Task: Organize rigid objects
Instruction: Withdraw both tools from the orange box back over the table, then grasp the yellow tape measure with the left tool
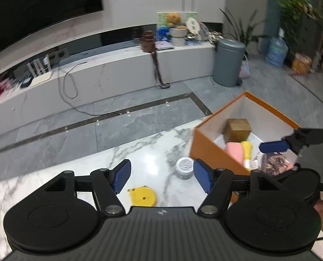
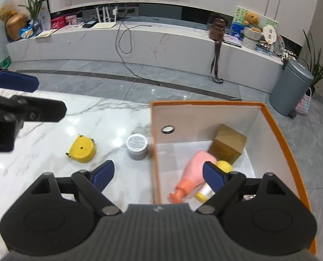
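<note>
An orange box [image 2: 276, 130] with white inner walls stands on the marble table [image 2: 52, 152]; it also shows in the left wrist view [image 1: 207, 152]. Inside lie a pink bottle [image 2: 196, 169], a yellow bottle [image 2: 223, 166] and a brown cube [image 2: 229, 143]. A grey round tin [image 2: 137, 144] and a yellow tape measure [image 2: 82, 149] sit on the table left of the box. My left gripper [image 1: 161, 175] is open and empty above the tin [image 1: 184, 168] and tape measure [image 1: 142, 196]. My right gripper [image 2: 159, 174] is open and empty, straddling the box's left wall.
A grey bin [image 2: 291, 87] stands on the floor to the right. A long white TV bench [image 2: 139, 41] with clutter runs along the far wall. The table's far edge lies just behind the box.
</note>
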